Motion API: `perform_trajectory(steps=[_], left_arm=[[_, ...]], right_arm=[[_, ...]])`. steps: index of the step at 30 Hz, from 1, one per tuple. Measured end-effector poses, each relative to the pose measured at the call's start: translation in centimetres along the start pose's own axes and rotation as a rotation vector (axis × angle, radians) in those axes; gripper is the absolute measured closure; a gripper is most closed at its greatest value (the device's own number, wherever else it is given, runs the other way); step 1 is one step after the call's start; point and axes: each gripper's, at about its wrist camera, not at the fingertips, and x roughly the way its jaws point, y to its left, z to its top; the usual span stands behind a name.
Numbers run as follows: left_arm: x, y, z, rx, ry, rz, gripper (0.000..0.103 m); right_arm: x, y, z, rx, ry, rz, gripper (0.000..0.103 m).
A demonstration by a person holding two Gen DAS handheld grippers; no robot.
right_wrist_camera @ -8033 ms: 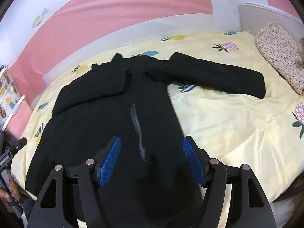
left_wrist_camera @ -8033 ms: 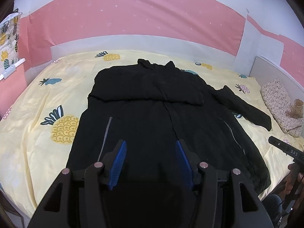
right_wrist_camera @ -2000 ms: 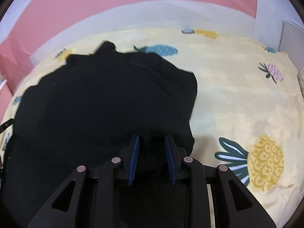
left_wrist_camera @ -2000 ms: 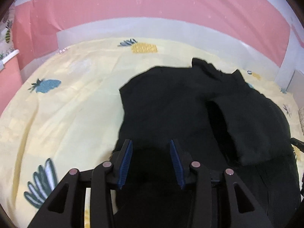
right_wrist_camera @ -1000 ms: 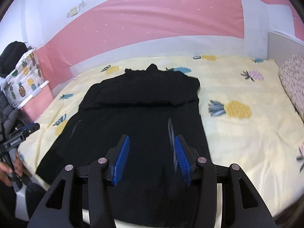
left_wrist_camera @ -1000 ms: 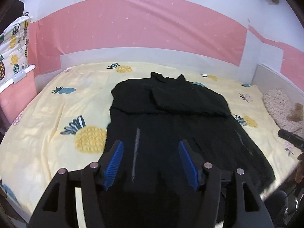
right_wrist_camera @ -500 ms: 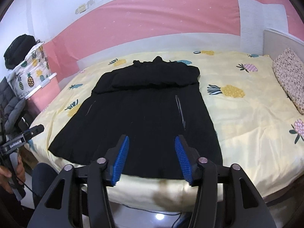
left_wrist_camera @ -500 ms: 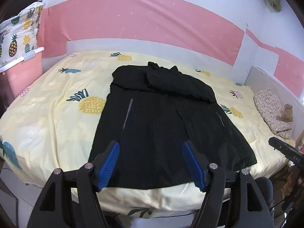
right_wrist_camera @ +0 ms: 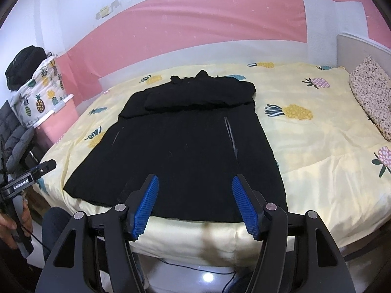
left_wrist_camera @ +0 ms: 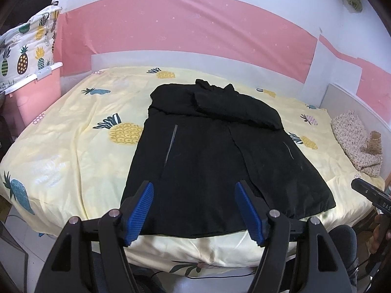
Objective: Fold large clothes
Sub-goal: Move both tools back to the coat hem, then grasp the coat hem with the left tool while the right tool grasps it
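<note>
A black coat (left_wrist_camera: 215, 151) is seen spread flat on a bed (left_wrist_camera: 73, 146) covered by a pale yellow sheet printed with pineapples. Its collar lies toward the pink and white wall (left_wrist_camera: 185, 31), and its hem reaches the near edge of the mattress. Both sleeves are folded inward across the chest, where they form a thick band just below the collar. Two slanted pocket zips are visible on the front panels, one on each side of the centre opening. The left tool (left_wrist_camera: 194, 202) is held above the near edge of the bed, over the hem; its blue pads (left_wrist_camera: 139, 211) are spread wide, with nothing between them and no cloth touched. The right tool (right_wrist_camera: 195, 200) is held likewise above the hem, its jaws are opening, and nothing is gripped between them. In the right wrist view the other handle is seen at the far left, grasped by a hand (right_wrist_camera: 12, 222). A floral pillow (right_wrist_camera: 371, 95) is laid at the right side of the bed, well apart from the coat. A pineapple-print fabric bin (left_wrist_camera: 27, 46) is set on a pink box (left_wrist_camera: 34, 95) beside the bed's left edge.
</note>
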Motion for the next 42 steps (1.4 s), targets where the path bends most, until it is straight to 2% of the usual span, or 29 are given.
perform_trajectory(steps=[15,19,25,28,32,35,38,41,42], left_arm=[[3.5,2.8,0.1,-0.026,0.048,0.056,0.032],[5.1,4.4,0.2,-0.029,0.075,0.075,0.032],[8.3,7.7,-0.1,-0.061,0.143,0.108,0.032],[10.2,9.2,-0.6,-0.077,0.193,0.112,0.032],[12.4,10.7,-1.7,-0.13,0.264,0.088,0.032],[13.0,10.9,-2.2,-0.165,0.278,0.049,0.03],[13.0,10.4,-2.7,-0.174,0.29,-0.002,0.029],[12.6,9.6,-3.2,-0.174,0.3,-0.073,0.029],[12.3,9.3,-3.5,-0.172,0.3,-0.091,0.029]], right_arm=[[3.7,-2.7,0.4,0.052,0.055,-0.013,0.039],[5.0,-5.1,0.2,0.113,0.083,-0.013,0.029],[7.0,-9.5,-0.6,0.188,0.14,-0.056,0.029],[8.1,-11.8,-0.9,0.234,0.166,-0.048,0.029],[9.9,-14.4,-1.7,0.31,0.223,-0.036,0.029],[11.0,-15.3,-2.4,0.361,0.263,-0.014,0.029],[11.4,-15.3,-2.9,0.405,0.276,0.049,0.029],[11.6,-14.5,-3.3,0.419,0.3,0.165,0.029],[11.6,-14.2,-3.4,0.404,0.303,0.162,0.029]])
